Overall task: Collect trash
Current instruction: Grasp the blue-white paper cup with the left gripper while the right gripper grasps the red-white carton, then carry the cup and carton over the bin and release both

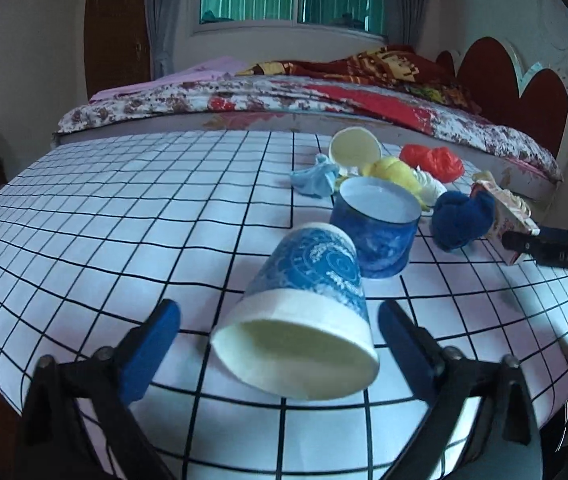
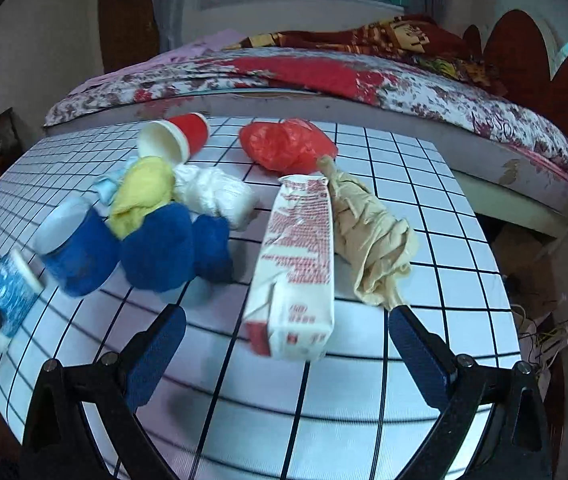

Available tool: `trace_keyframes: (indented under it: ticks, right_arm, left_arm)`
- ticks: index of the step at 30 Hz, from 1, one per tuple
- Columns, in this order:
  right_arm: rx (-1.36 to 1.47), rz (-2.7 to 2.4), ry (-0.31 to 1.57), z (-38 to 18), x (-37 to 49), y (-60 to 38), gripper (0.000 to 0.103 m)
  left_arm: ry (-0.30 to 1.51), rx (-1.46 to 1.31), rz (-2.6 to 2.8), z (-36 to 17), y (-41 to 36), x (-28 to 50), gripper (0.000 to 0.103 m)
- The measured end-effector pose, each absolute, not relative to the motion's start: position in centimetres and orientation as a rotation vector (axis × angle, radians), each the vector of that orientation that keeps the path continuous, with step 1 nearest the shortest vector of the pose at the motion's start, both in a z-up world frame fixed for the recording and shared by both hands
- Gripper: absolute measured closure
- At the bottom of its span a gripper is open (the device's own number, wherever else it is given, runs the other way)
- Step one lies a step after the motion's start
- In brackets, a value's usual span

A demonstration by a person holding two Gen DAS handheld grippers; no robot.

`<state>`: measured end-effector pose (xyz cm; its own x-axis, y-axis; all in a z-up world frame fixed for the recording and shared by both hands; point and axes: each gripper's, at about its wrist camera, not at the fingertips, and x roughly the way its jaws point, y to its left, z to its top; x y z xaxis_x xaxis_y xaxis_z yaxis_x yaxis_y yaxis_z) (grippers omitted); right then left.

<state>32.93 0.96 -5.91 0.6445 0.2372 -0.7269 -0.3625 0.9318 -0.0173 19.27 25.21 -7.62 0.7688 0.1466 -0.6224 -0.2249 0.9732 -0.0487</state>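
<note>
My left gripper [image 1: 279,346] stands wide, its pads either side of the tipped cup [image 1: 304,312], which lies on the table [image 1: 103,216] mouth toward me; neither pad touches it. I'd close low on the rim band, gently, since paper will likely crush. My right gripper [image 2: 286,346] is also wide, bracketing the carton [image 2: 296,268] without contact; the crumpled tan glove [image 2: 372,236] lies against the carton's far side, so I'd keep the right pad clear of it. Beyond sit the upright blue cup [image 1: 376,232], blue cloth [image 2: 171,248], yellow rag [image 2: 139,196], white wad [image 2: 215,196], red bag [image 2: 288,146] and red cup [image 2: 179,136].
</note>
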Motion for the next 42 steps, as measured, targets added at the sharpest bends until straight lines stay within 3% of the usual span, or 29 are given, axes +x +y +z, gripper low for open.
trace_keyframes:
  ticks: [1, 2, 3, 5, 8, 14, 25, 42]
  right_arm:
    - [-0.158, 0.343, 0.805, -6.0, 33.3, 0.8, 0.004]
    - [-0.148, 0.345, 0.809, -6.0, 33.5, 0.7, 0.016]
    - [-0.143, 0.348, 0.818, -6.2, 33.8, 0.7, 0.025]
    - [-0.123, 0.372, 0.86, -6.8, 33.9, 0.5, 0.065]
    - [-0.129, 0.395, 0.829, -6.7, 32.8, 0.1, 0.065]
    - [-0.132, 0.429, 0.737, -5.4, 29.2, -0.9, 0.065]
    - [-0.111, 0.425, 0.581, -2.3, 22.9, -6.5, 0.065]
    - [-0.063, 0.316, 0.561, -2.8, 12.8, -17.2, 0.065]
  left_arm:
    - [0.669, -0.122, 0.197, -7.6, 25.1, 19.6, 0.02]
    - [0.677, -0.121, 0.194, -7.7, 25.1, 19.7, 0.028]
    - [0.683, -0.121, 0.193, -7.8, 24.9, 19.8, 0.029]
    - [0.675, -0.119, 0.187, -7.8, 24.6, 19.6, 0.035]
    - [0.654, -0.134, 0.171, -7.3, 24.5, 19.0, 0.053]
    - [0.618, -0.139, 0.151, -6.4, 23.2, 17.7, 0.06]
    - [0.515, -0.104, 0.11, -3.7, 18.1, 13.9, 0.06]
    - [0.456, -0.032, -0.095, -2.0, 7.5, 9.8, 0.06]
